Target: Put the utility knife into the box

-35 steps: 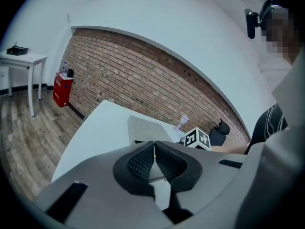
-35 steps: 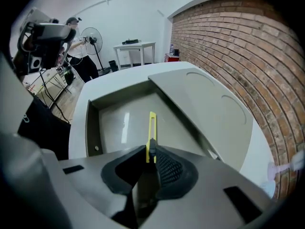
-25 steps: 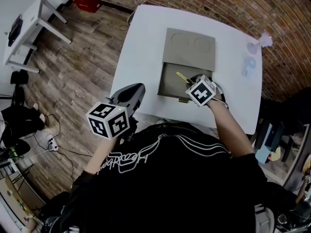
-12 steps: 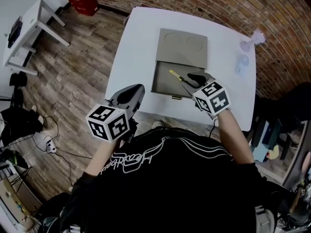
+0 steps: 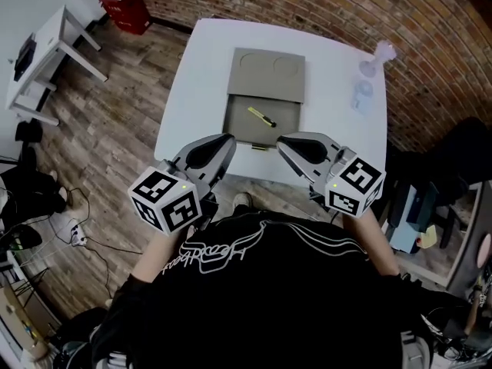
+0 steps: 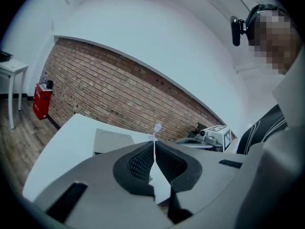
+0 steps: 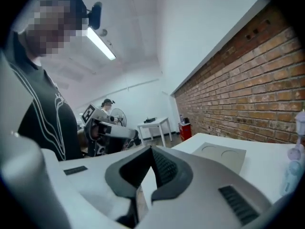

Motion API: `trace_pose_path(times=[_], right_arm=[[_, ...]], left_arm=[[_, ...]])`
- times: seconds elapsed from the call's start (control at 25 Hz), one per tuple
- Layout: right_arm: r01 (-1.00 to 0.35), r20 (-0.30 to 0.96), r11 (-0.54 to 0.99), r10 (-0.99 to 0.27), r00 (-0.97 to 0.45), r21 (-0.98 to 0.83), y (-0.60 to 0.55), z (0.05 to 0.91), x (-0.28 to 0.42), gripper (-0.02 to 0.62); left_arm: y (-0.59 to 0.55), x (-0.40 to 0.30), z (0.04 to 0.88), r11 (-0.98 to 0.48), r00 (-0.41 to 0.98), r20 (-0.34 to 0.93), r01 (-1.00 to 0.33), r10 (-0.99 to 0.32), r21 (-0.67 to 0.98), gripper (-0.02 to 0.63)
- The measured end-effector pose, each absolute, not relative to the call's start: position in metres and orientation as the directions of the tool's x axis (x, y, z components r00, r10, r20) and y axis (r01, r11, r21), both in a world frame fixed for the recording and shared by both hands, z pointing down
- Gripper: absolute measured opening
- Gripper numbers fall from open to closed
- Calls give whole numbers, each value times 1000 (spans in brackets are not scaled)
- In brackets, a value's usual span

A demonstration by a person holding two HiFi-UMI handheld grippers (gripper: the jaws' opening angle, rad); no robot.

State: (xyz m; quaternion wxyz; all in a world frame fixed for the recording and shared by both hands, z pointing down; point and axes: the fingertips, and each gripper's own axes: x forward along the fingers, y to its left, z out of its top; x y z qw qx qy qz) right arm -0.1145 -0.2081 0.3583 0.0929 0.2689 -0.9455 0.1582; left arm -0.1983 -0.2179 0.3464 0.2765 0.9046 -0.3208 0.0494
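Note:
The yellow and black utility knife (image 5: 262,117) lies inside the open grey box (image 5: 238,126), with the lid (image 5: 269,75) folded back behind it. My right gripper (image 5: 284,141) is held off the table's near edge, apart from the box, its jaws shut and empty (image 7: 151,150). My left gripper (image 5: 225,139) hovers beside it at the left, also shut on nothing (image 6: 154,144). The grey lid shows low in the left gripper view (image 6: 112,140) and in the right gripper view (image 7: 223,156).
The box sits on a white table (image 5: 338,141) against a brick wall. Two clear plastic cups (image 5: 376,57) (image 5: 359,93) stand at the table's far right. A white desk (image 5: 42,48) and a red crate (image 5: 123,1) are on the wood floor at the left.
The right gripper has let go of the knife, which now lies in the box, pulled back toward me and shut. The left gripper has barely moved.

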Motion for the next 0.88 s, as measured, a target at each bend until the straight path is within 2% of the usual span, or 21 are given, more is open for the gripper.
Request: trace_pose_path(times=[0.2,0.28,0.6,0.88], right_arm=[[-461,119,786,-455,-883,-413,-189,339,-107,2],[-458,83,782,-470,-879,-423,-187,330,-104,2],[-528,92,785,-529,-844,-324,-179,317,-90,2],[-545,96,764,-549,-831,-345,-184,312,-90,2]], left_arm=[[-198,-174,330,-698,835,230,-546,-500,463,35],[-193,-170,326,-711,843,226,-535,-489,456,34],[-182,-159,317,-740,857,207,-512,-472,436,35],[-186,-163,317,-732,856,215,-515,-471,445,34]])
